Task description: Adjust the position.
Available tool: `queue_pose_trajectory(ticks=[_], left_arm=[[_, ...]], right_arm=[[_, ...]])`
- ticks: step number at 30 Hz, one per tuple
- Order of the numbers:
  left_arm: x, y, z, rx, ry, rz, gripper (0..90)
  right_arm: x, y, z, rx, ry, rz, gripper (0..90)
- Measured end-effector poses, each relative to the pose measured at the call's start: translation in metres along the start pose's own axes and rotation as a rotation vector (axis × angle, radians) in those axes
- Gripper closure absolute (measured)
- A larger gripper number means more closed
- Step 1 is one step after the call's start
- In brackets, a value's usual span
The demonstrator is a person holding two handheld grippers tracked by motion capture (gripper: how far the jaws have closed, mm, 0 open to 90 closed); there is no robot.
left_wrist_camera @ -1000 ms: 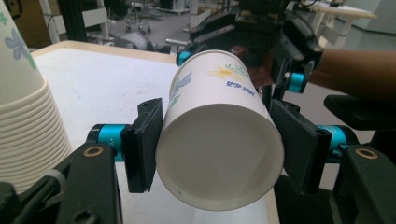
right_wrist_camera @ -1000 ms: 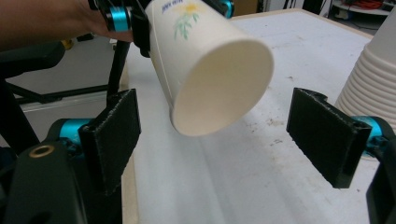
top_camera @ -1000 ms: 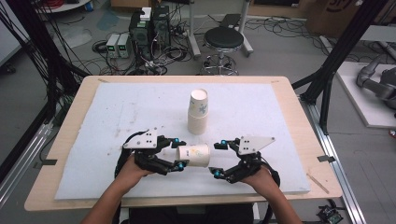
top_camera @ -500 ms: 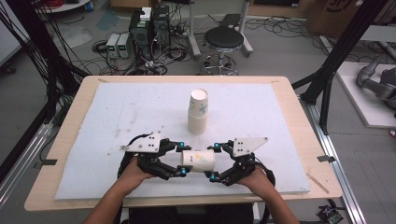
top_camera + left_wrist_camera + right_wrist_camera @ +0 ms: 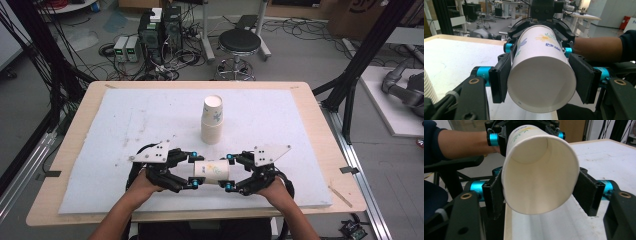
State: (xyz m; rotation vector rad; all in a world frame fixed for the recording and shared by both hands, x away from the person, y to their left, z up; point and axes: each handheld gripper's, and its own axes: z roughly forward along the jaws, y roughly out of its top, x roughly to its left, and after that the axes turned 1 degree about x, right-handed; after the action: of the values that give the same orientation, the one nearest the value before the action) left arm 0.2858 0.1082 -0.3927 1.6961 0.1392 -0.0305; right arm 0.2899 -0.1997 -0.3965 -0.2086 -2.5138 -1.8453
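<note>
Paper cup [image 5: 212, 171] is off the table, lying on its side in the air between the two grippers, near the front edge of the white mat [image 5: 125, 115]. The stack of cups [image 5: 212, 120] stands upright mid-table, well apart from it, further back.

Left gripper [image 5: 192, 170]: jaws pinch the cup's closed bottom end, one pad on each side of the wall. In the left gripper view the flat base faces the camera and both pads touch the cup.

Right gripper [image 5: 229, 172]: its jaws have just been closing with the cup's open mouth end between them. In the right gripper view both pads now sit against the rim sides, and the mouth looks a little squeezed out of round. I read that as a grip.

Progress, as a judgement: looks like a hand-over, or pulling a cup free, in the middle stage. Done: cup lifted, and both grippers are on it, one at each end. Left: one gripper has to let go or the two have to pull apart, then the cup goes down, probably upright on the mat or onto the stack. Can't tell whether this is one cup or two nested.

Cup vs jaws: the long axis runs from one gripper to the other, with its ends between the pads and the printed middle bare.
</note>
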Motion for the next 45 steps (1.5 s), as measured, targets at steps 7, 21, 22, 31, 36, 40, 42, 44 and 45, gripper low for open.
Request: queue_pose_trajectory(ticks=[7, 21, 22, 31, 36, 40, 42, 44, 45], left_arm=[[-0.001, 0.002, 0.003, 0.072, 0.058, -0.055, 19.7], [0.0, 0.012, -0.005, 0.241, 0.159, -0.005, 13.9], [0.0, 0.013, -0.005, 0.254, 0.163, 0.0, 14.0], [0.0, 0.019, -0.002, 0.332, 0.171, 0.034, 14.1], [0.0, 0.019, 0.002, 0.38, 0.168, 0.05, 14.4], [0.001, 0.02, 0.006, 0.408, 0.174, 0.062, 15.2], [0.001, 0.02, 0.008, 0.422, 0.17, 0.065, 15.3], [0.001, 0.021, 0.01, 0.431, 0.168, 0.068, 15.7], [0.001, 0.022, 0.011, 0.439, 0.166, 0.073, 15.8]], right_arm=[[-0.001, 0.003, -0.002, 0.028, 0.01, 0.013, 34.3], [-0.007, 0.028, -0.004, 0.239, -0.068, -0.017, 34.3], [-0.007, 0.032, -0.003, 0.272, -0.078, -0.027, 34.4], [-0.007, 0.049, 0.009, 0.415, -0.092, -0.07, 34.4], [-0.008, 0.055, 0.014, 0.46, -0.091, -0.084, 34.3], [-0.006, 0.061, 0.019, 0.515, -0.092, -0.104, 34.3], [-0.006, 0.064, 0.021, 0.535, -0.088, -0.112, 34.4], [-0.005, 0.066, 0.024, 0.556, -0.085, -0.117, 34.3], [-0.005, 0.068, 0.025, 0.564, -0.086, -0.127, 34.3]])
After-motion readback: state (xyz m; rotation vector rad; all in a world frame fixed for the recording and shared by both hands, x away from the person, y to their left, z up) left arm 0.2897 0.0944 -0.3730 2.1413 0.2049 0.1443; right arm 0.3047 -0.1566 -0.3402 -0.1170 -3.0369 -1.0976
